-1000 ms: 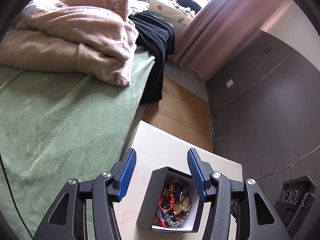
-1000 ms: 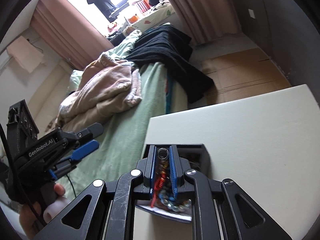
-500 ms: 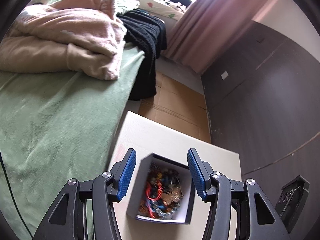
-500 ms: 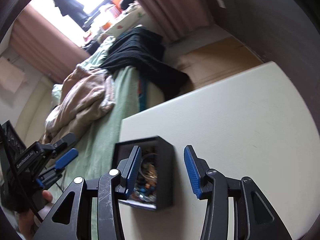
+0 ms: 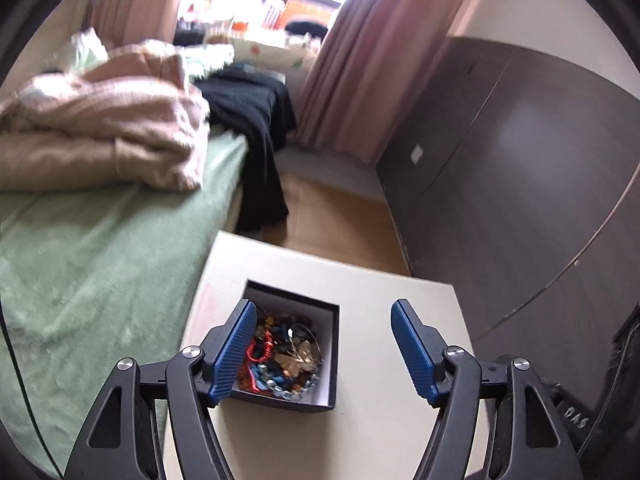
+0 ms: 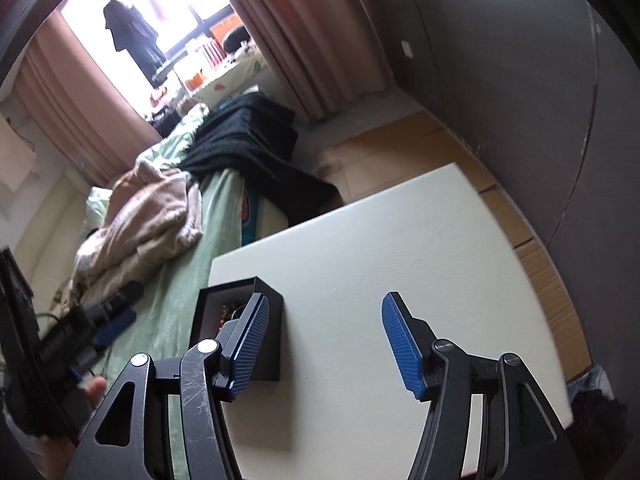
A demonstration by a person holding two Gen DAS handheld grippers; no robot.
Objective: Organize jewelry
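Note:
A small black box (image 5: 296, 308) with a white lining stands open on the white table (image 5: 384, 420). It holds a tangle of jewelry (image 5: 286, 354): red cord, blue beads, gold-coloured pieces. My left gripper (image 5: 322, 338) hovers above the box's right half, its jaws opening with nothing between the pads; its left finger overlaps the box's left side. In the right wrist view the same box (image 6: 256, 320) sits at the table's left edge. My right gripper (image 6: 324, 336) is over bare table just right of it, jaws opening and empty.
A bed with a green sheet (image 5: 80, 264), a beige blanket (image 5: 100, 136) and a black garment (image 5: 256, 116) runs along the table's left. Dark cabinet doors (image 5: 520, 180) stand on the right. The left gripper and a hand (image 6: 72, 344) show at the right wrist view's left edge.
The right gripper was shut among the jewelry in the box; it has opened, lifted out and shifted right over the table. The left gripper has widened and drawn back from the box.

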